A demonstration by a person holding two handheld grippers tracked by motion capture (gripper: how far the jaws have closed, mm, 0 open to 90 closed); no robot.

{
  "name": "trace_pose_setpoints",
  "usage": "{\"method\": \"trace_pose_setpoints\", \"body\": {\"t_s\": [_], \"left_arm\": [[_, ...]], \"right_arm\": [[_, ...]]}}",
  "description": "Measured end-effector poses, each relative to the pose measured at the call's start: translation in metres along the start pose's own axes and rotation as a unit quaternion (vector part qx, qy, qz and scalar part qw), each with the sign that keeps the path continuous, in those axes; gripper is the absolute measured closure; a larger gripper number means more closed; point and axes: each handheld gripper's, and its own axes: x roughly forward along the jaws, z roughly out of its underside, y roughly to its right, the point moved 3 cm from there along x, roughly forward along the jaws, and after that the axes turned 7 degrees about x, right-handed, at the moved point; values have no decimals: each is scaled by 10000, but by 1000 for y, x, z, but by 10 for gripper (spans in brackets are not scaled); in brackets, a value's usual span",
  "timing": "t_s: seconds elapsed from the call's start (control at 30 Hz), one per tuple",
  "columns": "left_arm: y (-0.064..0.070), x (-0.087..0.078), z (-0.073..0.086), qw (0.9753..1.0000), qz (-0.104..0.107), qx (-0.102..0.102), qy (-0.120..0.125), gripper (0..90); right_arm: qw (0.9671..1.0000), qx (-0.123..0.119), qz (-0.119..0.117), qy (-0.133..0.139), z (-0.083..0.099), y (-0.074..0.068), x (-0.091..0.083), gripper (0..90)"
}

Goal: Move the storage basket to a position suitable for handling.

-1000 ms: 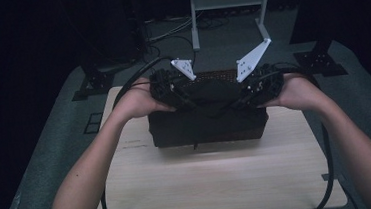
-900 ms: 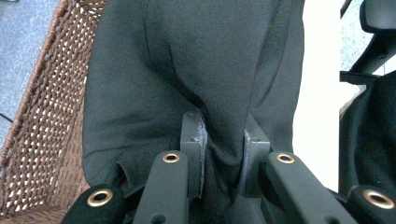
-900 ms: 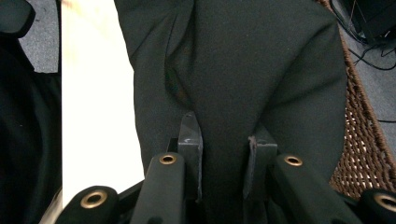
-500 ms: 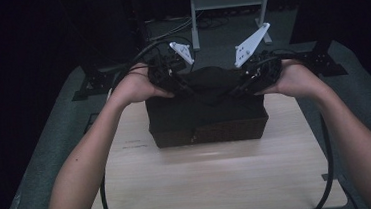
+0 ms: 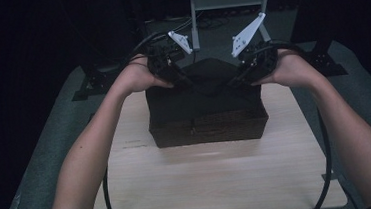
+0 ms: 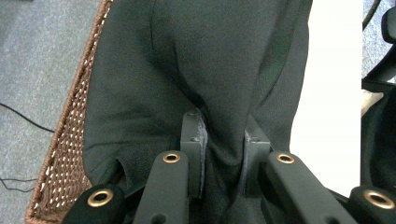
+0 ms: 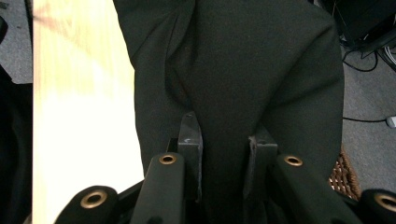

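A dark woven basket (image 5: 208, 129) stands on the pale wooden table (image 5: 214, 177), and a black cloth (image 5: 207, 85) rises out of it. My left gripper (image 5: 181, 77) is shut on the cloth's left part and my right gripper (image 5: 236, 75) on its right part, both held above the basket's far side. In the left gripper view the black cloth (image 6: 196, 79) is bunched between the jaws of my left gripper (image 6: 224, 149), with the basket's woven rim (image 6: 65, 154) at the left. The black cloth (image 7: 252, 70) is pinched the same way by my right gripper (image 7: 224, 144).
The table's near half (image 5: 214, 182) lies in front of the basket. Grey carpet (image 5: 51, 145) surrounds the table. A metal stand (image 5: 228, 1) and black tripod feet (image 5: 92, 87) stand beyond the far edge. Cables (image 5: 323, 164) trail from both grippers.
Both grippers have risen and moved away from me, lifting the black cloth higher out of the basket. The basket has stayed in place.
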Motion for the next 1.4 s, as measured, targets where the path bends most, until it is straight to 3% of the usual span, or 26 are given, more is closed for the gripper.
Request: {"method": "trace_pose_setpoints", "body": {"t_s": [0.33,0.9,1.4], "left_arm": [[-15,6,4,9998,42,-182,99,761],[-44,2,-4,9996,-65,-263,36,761],[-68,25,9,9992,-200,-299,-175,761]], "right_arm": [[10000,-8,18,-76,-6,14,4,721],[9998,63,175,-24,-17,40,3,721],[9998,139,148,-58,-14,65,32,721]]}}
